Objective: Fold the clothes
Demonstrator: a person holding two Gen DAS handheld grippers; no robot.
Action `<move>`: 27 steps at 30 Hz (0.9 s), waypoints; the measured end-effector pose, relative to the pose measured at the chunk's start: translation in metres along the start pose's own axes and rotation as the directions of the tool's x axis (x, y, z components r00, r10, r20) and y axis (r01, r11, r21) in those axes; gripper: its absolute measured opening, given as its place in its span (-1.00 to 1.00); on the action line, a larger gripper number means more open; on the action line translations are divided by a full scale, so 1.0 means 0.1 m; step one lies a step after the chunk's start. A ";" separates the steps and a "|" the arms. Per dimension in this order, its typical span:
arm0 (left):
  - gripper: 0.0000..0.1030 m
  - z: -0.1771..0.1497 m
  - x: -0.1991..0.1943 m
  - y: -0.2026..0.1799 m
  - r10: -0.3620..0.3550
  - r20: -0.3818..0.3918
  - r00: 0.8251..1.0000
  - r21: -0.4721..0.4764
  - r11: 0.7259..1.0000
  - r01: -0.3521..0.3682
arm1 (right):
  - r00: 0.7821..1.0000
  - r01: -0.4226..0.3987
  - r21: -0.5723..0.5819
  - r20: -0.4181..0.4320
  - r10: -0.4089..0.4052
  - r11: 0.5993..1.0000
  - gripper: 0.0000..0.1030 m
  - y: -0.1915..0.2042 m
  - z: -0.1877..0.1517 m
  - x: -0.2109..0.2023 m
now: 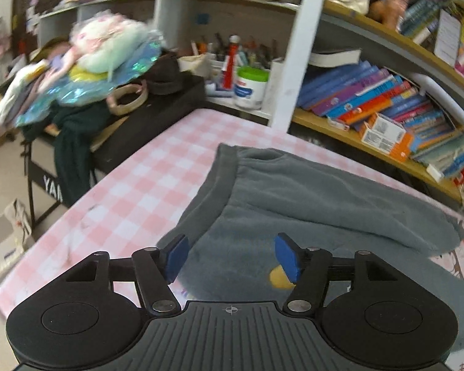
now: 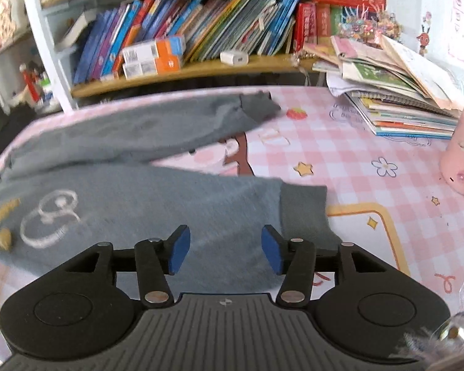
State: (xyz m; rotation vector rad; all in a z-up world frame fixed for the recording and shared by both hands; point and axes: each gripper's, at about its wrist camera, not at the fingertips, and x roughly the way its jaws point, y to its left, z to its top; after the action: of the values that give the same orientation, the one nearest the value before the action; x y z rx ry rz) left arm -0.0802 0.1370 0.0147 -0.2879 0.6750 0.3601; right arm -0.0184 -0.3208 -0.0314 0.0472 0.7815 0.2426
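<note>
**Grey sweatpants spread on a pink checked table, both tongs open above them**

Grey fleece sweatpants (image 2: 133,204) lie flat across the pink checked tablecloth (image 2: 340,154), legs apart, ribbed cuffs (image 2: 303,207) toward the stacked books (image 2: 402,105). The left gripper (image 1: 232,258) hovers near the waistband (image 1: 222,173), the right gripper (image 2: 225,249) over the near leg; each gapes wide, holding nothing. A fold would call for pinching an edge.

Left gripper (image 1: 231,258) and right gripper (image 2: 225,249) both hold their fingers spread apart.
</note>
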 end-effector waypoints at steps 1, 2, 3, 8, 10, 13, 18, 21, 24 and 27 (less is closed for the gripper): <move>0.30 0.03 0.01 -0.03 -0.006 0.004 1.000 0.025 1.000 0.006 | 1.000 -0.008 -0.006 0.008 0.009 1.000 0.07 0.04 0.02 -0.02; 0.30 0.07 0.01 -0.06 -0.006 0.008 1.000 0.058 0.998 0.006 | 1.000 -0.005 -0.014 0.008 0.005 1.000 0.08 0.07 0.05 -0.02; 0.32 0.12 0.01 -0.08 -0.007 0.011 1.000 0.089 0.996 0.006 | 1.000 -0.003 -0.013 0.011 0.003 1.000 0.08 0.10 0.08 -0.03; 0.46 0.35 -0.08 -0.06 -0.038 0.071 0.997 0.171 0.985 0.025 | 0.999 -0.008 -0.001 0.050 0.008 1.000 0.25 0.26 0.28 -0.07; 0.50 0.42 -0.10 -0.03 -0.061 0.094 0.994 0.177 0.983 0.044 | 0.998 -0.005 -0.014 0.063 0.006 1.000 0.27 0.32 0.33 -0.09; 0.53 0.47 -0.07 -0.02 -0.096 0.099 0.990 0.191 0.979 0.075 | 0.997 0.009 -0.037 0.072 -0.006 0.999 0.34 0.41 0.39 -0.10; 0.54 0.44 0.06 0.00 -0.147 0.066 0.987 0.198 0.971 0.131 | 0.996 0.032 -0.076 0.088 -0.026 0.997 0.37 0.56 0.48 -0.11; 0.54 0.42 0.11 -0.04 -0.178 0.055 0.983 0.191 0.968 0.164 | 0.994 0.047 -0.099 0.098 -0.037 0.994 0.37 0.65 0.54 -0.11; 0.54 0.43 0.11 -0.08 -0.206 0.053 0.977 0.201 0.961 0.191 | 0.991 0.070 -0.117 0.124 -0.056 0.991 0.37 0.66 0.62 -0.15; 0.55 0.49 0.07 -0.11 -0.232 0.074 0.970 0.216 0.953 0.212 | 0.982 0.102 -0.115 0.169 -0.082 0.988 0.38 0.59 0.78 -0.23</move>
State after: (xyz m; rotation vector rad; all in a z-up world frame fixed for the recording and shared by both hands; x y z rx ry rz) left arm -0.0434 0.1465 0.0483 -0.1441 0.5709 0.0860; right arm 0.0086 -0.2657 0.0476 -0.0849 0.6016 0.1958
